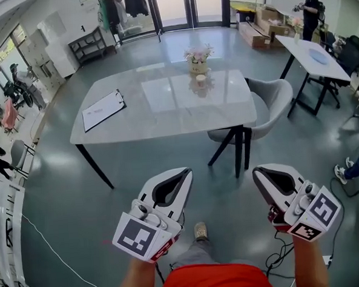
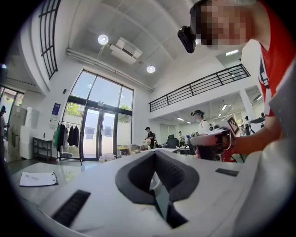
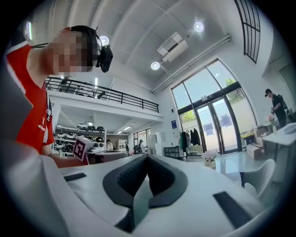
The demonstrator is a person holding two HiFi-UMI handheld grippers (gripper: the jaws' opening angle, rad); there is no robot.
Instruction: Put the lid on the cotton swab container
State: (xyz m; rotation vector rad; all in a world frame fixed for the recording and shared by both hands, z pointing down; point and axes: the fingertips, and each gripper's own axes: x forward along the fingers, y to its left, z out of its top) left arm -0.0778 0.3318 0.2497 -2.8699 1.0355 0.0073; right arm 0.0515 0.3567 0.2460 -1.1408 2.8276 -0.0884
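Clipboard (image 1: pixel 103 109) lies at the left of the grey table (image 1: pixel 166 119). Left gripper (image 1: pixel 186 171), at lower left-centre, has its jaws closed with nothing between them. Small cylindrical container (image 1: pixel 200 80) stands at the table's upper centre, just in front of a flower vase (image 1: pixel 199 61), well apart from both grippers. Right gripper (image 1: pixel 257 172), at lower right, is likewise closed and empty. Grey chair (image 1: pixel 273 101) stands at the table's right.
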